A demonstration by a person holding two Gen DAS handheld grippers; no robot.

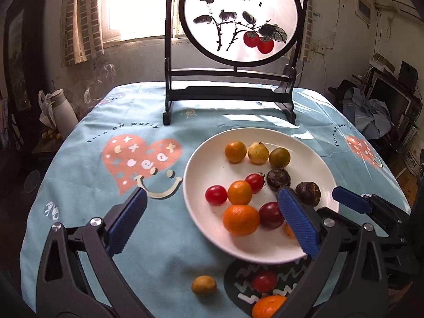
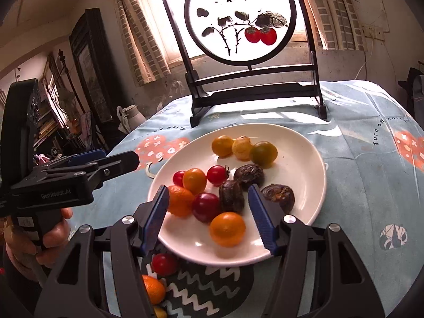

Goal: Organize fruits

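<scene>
A white plate (image 1: 209, 159) (image 2: 299, 159) holds several small fruits: orange and yellow ones, red tomatoes and dark brown ones. My left gripper (image 1: 212, 220) is open and empty, its right finger (image 1: 298, 221) over the plate's near rim. My right gripper (image 2: 209, 217) is open and empty, low over the plate's near side, around an orange fruit (image 2: 227, 229) and a dark red tomato (image 2: 206, 207). Off the plate lie a yellow fruit (image 1: 203, 285), a red tomato (image 1: 264, 281) (image 2: 163, 264) and an orange (image 1: 267, 306) (image 2: 153, 288).
A dark wooden stand with a round painted screen (image 1: 239, 18) (image 2: 239, 18) stands at the table's far side. The blue printed tablecloth (image 1: 106, 185) covers the table. A white jug (image 1: 62, 111) sits beyond the left edge. The left gripper (image 2: 106, 163) shows at the right wrist view's left.
</scene>
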